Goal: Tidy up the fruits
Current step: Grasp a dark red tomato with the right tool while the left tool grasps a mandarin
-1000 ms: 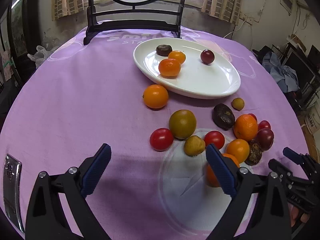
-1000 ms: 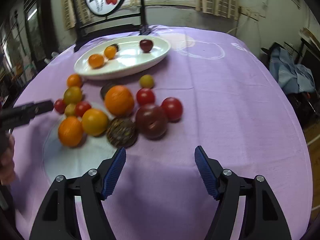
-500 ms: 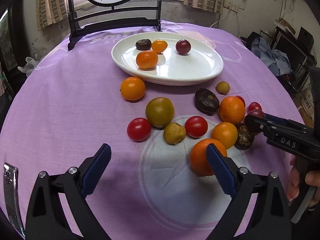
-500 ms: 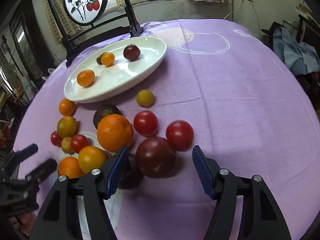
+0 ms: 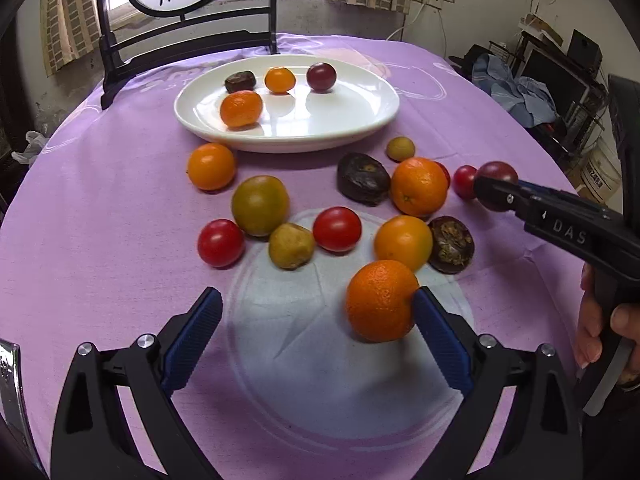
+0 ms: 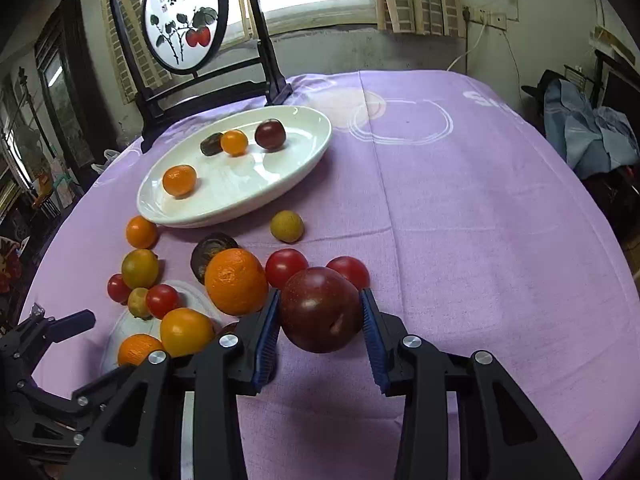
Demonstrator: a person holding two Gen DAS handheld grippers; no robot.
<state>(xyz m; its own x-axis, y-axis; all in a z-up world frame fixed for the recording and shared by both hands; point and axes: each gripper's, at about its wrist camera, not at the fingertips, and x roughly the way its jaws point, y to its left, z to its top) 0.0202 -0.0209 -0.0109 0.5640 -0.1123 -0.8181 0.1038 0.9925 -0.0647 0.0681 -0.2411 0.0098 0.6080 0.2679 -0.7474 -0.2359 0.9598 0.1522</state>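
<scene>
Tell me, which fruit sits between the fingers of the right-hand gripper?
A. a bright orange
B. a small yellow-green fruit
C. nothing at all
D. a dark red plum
D: in the right wrist view the right gripper has its blue pads against both sides of the dark red plum, while the oranges and the small fruits lie beside it on the purple tablecloth.
</scene>
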